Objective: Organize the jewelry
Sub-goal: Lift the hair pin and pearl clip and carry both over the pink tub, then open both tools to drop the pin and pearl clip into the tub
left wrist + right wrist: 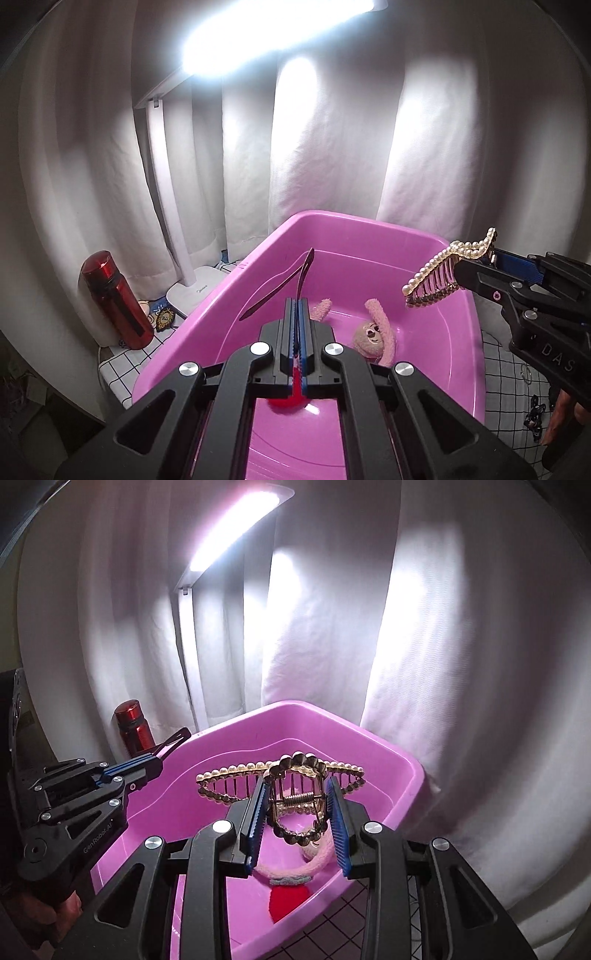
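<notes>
My left gripper [297, 301] is shut on a thin dark hair clip [301, 271] whose prongs stick out ahead of the fingertips, above the pink basin [258, 266]. In the right wrist view this gripper [157, 762] comes in from the left over the basin's rim. My right gripper [295, 786] is shut on a gold claw clip with pearls [284, 771], gripped at its spring hinge and hanging over the basin [391, 768]. The left wrist view shows the pearl clip [447, 271] at the right. A pink plush bunny hair tie [373, 334] and a red piece [288, 901] lie in the basin.
A red bottle [116, 301] and a white desk lamp's base [194, 291] stand to the left of the basin, against a white curtain [332, 147]. The grid-patterned cloth [513, 398] to the right carries small dark items [533, 421]. A hand [48, 908] holds the left gripper.
</notes>
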`<state>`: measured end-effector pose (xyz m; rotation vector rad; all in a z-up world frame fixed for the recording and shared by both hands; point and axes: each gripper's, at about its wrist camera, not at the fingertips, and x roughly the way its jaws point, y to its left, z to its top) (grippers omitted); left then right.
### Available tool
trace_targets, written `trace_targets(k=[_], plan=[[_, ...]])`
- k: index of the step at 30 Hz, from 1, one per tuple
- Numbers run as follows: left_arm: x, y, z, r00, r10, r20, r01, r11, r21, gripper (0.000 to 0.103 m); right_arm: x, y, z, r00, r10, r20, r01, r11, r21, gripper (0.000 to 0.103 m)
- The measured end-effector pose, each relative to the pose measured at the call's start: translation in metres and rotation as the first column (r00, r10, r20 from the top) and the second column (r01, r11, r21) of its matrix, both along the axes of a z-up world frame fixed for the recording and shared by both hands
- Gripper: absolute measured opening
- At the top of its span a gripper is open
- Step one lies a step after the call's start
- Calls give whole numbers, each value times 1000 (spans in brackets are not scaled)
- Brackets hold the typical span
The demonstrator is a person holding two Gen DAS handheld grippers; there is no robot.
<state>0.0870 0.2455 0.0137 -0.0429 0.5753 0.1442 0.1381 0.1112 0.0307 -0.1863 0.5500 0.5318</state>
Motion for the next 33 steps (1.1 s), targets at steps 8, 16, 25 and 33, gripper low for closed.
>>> trace_targets(k=[8,16,25,33], plan=[[10,13,-12,997,35,-72,-37,999,-29,3,26,17,-16,996,-10,-91,6,999,-48,31],[18,23,-19,990,68,-126,-74,996,-43,3,40,23,-32,986,-42,-161,30,997,-76,31],[24,26,-26,979,88,-185,-93,995,-21,3,48,29,-40,979,-72,-192,51,992,-112,31],[17,29,-22,982,106,-159,-111,994,-22,79,48,26,-33,978,-113,-173,98,991,-96,70]])
